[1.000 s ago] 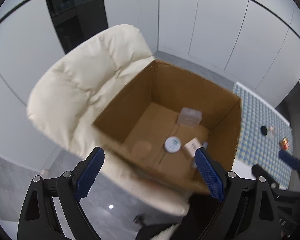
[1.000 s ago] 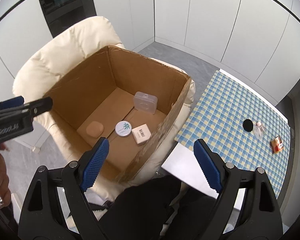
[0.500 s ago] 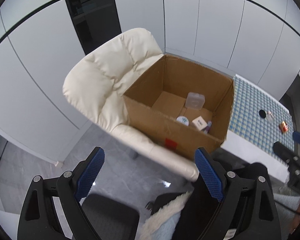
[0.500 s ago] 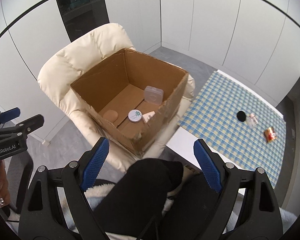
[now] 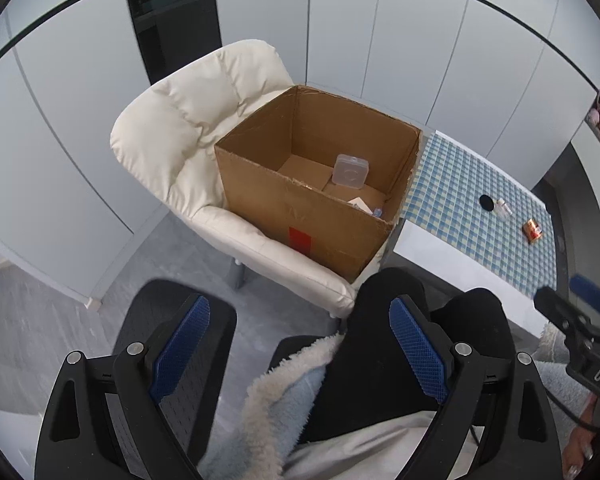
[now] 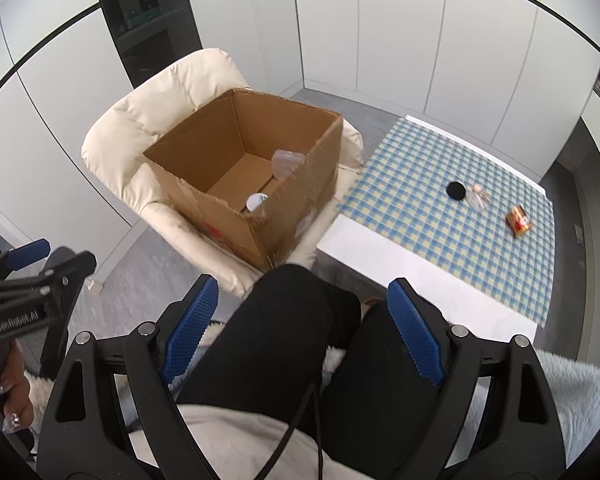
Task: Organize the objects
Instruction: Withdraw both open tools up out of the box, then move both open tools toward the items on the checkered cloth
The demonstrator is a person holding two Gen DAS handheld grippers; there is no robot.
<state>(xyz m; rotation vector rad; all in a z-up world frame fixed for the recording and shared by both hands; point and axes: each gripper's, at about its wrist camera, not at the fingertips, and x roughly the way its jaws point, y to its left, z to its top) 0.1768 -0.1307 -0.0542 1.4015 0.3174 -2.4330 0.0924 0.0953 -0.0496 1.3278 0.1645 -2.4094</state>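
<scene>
Objects are the business here, yet nothing is carried at this instant. The left gripper (image 5: 300, 344) is seen with jaws spread wide and nothing between them; the right gripper (image 6: 304, 330) is likewise released and empty. Both are now held low over the person's lap (image 6: 284, 320), pointed down and forward. A second ago they were hung right over the box (image 5: 312, 200), its floor filling the left view; now the box is seen whole and well apart, so both tools have been drawn back and a little up. No change is noted in the jaws across that second.

Outward from the tools: the box is set on the cream chair (image 5: 188, 136), just beside the table (image 6: 452, 200). Inside it, a clear case (image 5: 350, 171) is seen on the floor, a white round tin (image 6: 257, 201) is glimpsed from the right view, and a small white carton (image 5: 360, 203) is caught near the front wall. Other contents are hidden by that wall.

On the checked cloth, three things are left: a black disc (image 6: 456, 191), a small clear bottle (image 6: 478, 199) just beside it, and an orange packet (image 6: 519, 221) a little apart.

A drop-off is judged finished, and the pull-back is read as the turn toward the table. The remaining three are probably next, the disc and bottle needing care since they are so close together.
</scene>
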